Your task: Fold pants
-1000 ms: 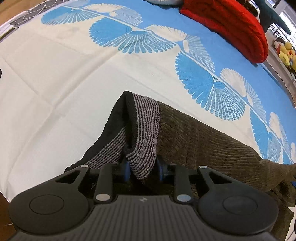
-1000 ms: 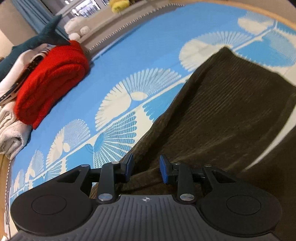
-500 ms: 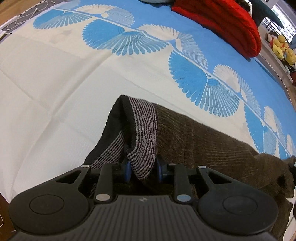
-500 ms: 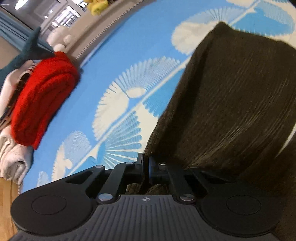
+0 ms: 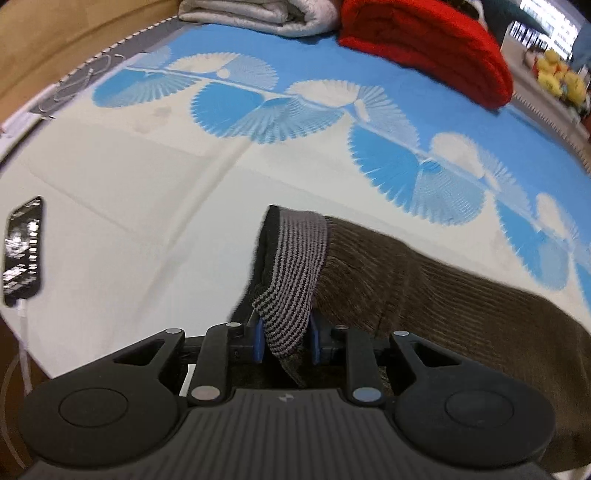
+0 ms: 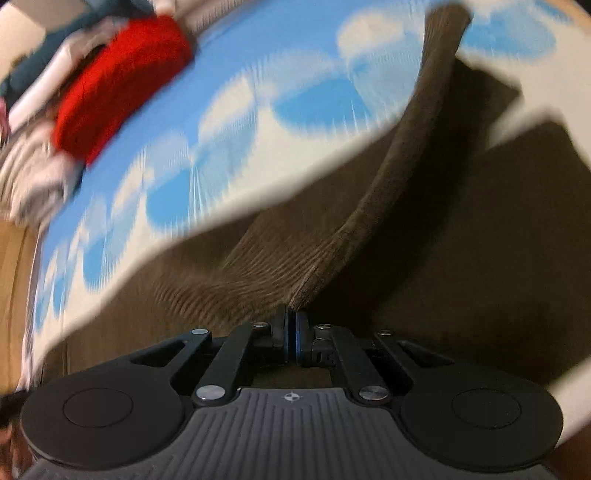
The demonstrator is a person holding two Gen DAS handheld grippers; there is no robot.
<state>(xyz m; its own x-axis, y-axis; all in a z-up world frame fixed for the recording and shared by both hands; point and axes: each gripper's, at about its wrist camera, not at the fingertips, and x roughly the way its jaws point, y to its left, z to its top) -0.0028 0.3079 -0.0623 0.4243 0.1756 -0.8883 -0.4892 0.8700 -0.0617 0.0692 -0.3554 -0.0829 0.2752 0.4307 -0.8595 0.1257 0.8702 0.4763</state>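
Dark olive corduroy pants [image 5: 424, 288] with a grey-and-black striped knit waistband [image 5: 291, 266] lie on a blue-and-white fan-patterned cloth [image 5: 147, 177]. My left gripper [image 5: 284, 339] is shut on the striped waistband, which hangs between its blue pads. In the right wrist view my right gripper [image 6: 291, 332] is shut on an edge of the pants [image 6: 369, 206] and holds it lifted off the cloth; the fabric stretches away up to the right. That view is blurred by motion.
A folded red blanket [image 5: 432, 44] and a folded grey blanket [image 5: 258, 14] lie at the far edge. A black phone [image 5: 24, 251] with a white cable lies at the left. Yellow plush toys [image 5: 557, 74] sit at the far right. The red blanket [image 6: 118, 85] shows in the right wrist view.
My right gripper closed on the pants edge and lifted it, swinging fast. My left gripper kept its hold on the waistband and pulled back, bringing the phone into view.
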